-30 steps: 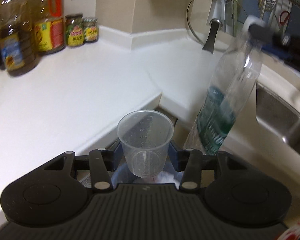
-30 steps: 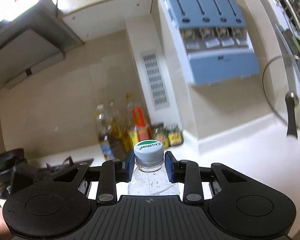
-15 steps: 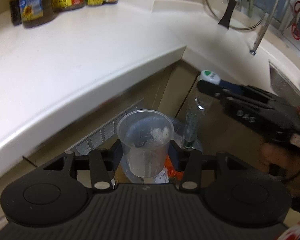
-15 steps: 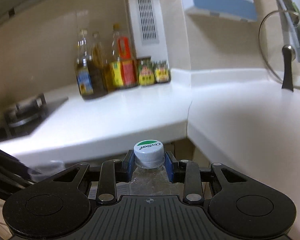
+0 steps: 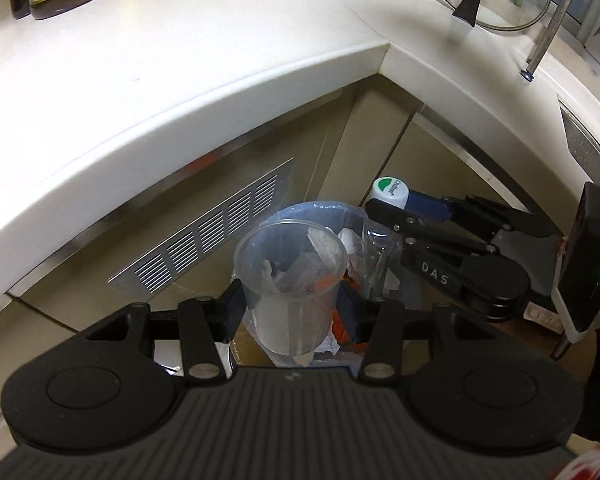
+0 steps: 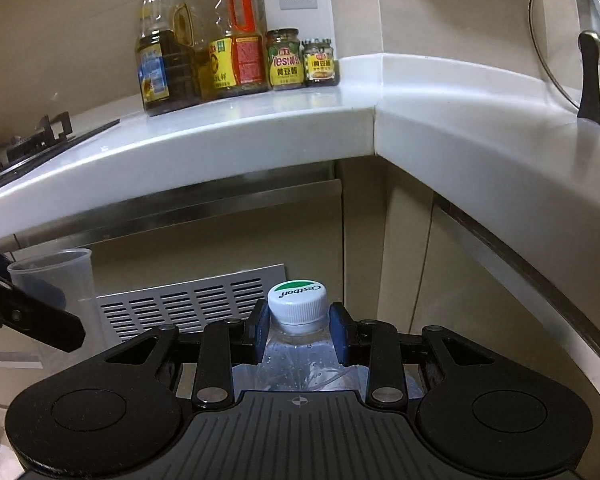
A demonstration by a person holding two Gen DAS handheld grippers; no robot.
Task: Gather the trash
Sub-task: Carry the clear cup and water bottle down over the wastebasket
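My left gripper (image 5: 290, 308) is shut on a clear plastic measuring cup (image 5: 290, 276), held upright over a blue-lined trash bin (image 5: 320, 208) on the floor below the counter corner. Crumpled paper and orange scraps lie in the bin. My right gripper (image 6: 299, 330) is shut on the neck of an empty clear water bottle (image 6: 298, 350) with a white and green cap (image 6: 298, 300). In the left wrist view the bottle (image 5: 380, 252) hangs over the bin's right side, its cap (image 5: 390, 192) above the right gripper (image 5: 388, 208). The cup (image 6: 56, 280) also shows at the left of the right wrist view.
A white L-shaped counter (image 6: 260, 128) overhangs the bin. Oil bottles (image 6: 168, 68) and sauce jars (image 6: 286, 60) stand at its back. A glass pot lid (image 6: 580, 48) leans at the right, a stove (image 6: 28, 140) is at the left. A vent grille (image 5: 204, 236) sits in the cabinet front.
Both grippers have come down from counter height to below the counter edge. The cup and the bottle now hang over the trash bin, which has come into view.
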